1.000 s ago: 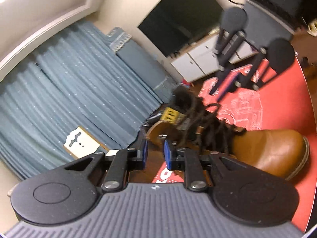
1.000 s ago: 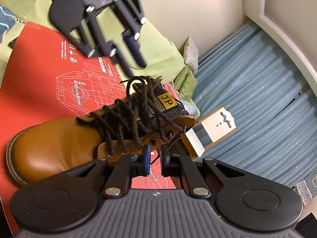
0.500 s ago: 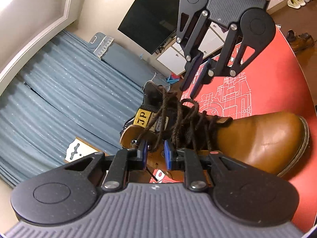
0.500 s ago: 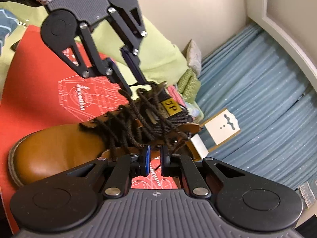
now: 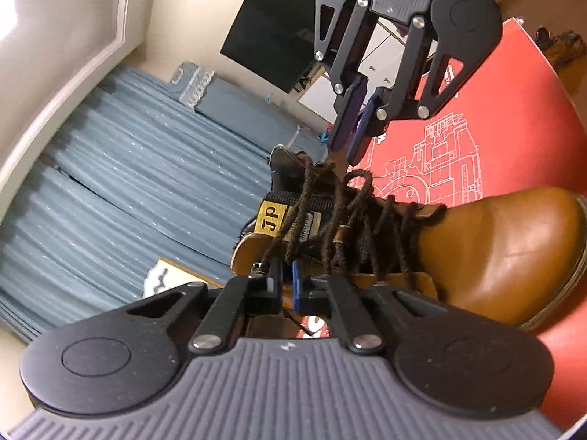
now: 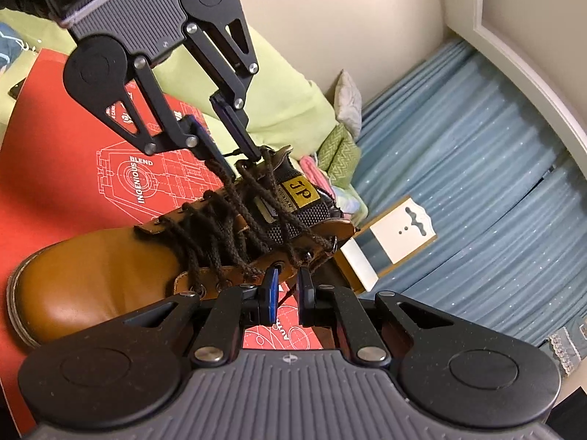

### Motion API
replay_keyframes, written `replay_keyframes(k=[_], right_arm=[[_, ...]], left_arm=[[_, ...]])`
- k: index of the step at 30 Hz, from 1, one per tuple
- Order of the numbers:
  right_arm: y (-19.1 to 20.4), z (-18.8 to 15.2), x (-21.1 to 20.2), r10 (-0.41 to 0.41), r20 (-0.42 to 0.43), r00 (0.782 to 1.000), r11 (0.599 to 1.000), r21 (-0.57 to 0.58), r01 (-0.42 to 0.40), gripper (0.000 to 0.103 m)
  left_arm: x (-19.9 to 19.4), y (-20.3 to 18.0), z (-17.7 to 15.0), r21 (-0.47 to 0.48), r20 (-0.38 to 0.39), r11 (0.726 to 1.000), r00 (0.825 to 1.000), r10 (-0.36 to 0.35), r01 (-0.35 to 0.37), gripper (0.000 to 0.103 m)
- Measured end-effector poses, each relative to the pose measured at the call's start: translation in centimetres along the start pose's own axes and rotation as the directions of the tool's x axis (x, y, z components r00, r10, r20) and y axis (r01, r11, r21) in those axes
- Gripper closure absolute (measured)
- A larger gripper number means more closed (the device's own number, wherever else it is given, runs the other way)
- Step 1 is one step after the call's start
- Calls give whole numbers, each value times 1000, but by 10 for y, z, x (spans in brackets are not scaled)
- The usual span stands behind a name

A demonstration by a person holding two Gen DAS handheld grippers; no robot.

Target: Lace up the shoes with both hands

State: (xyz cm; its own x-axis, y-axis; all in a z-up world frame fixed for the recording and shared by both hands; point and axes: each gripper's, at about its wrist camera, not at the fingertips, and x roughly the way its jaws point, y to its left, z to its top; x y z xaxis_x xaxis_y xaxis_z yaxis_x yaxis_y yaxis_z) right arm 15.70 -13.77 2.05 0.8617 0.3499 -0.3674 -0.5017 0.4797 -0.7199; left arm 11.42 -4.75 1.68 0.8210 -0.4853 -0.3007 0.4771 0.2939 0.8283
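Dim warm indoor light, soft glare on the boot (image 5: 506,253) toe, strong fisheye bending at edges.

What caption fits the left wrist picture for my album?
Left gripper pinches dark laces on brown boot; right gripper hovers above.

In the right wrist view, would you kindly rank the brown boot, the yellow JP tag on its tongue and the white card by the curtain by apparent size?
1. Brown boot
2. White card
3. Yellow JP tag
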Motion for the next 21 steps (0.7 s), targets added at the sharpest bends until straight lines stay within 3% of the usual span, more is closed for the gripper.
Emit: replay_keyframes(k=[5, 12, 18, 21], right_arm=[[-2, 1, 1, -19, 2, 1000, 1000, 4, 19, 96], [4, 3, 5, -34, 12, 999, 998, -53, 35, 96], [21, 7, 14, -85, 16, 996, 981, -174, 86, 96], [29, 5, 18, -126, 28, 992, 962, -240, 129, 103]], left_arm=[[-26, 17, 11, -137, 75, 988, 995, -67, 77, 103], [-35, 20, 11, -159, 74, 985, 996, -58, 69, 103], [-36, 17, 11, -149, 68, 987, 997, -41, 51, 102], [-37, 16, 9, -145, 67, 989, 997, -32, 41, 102]])
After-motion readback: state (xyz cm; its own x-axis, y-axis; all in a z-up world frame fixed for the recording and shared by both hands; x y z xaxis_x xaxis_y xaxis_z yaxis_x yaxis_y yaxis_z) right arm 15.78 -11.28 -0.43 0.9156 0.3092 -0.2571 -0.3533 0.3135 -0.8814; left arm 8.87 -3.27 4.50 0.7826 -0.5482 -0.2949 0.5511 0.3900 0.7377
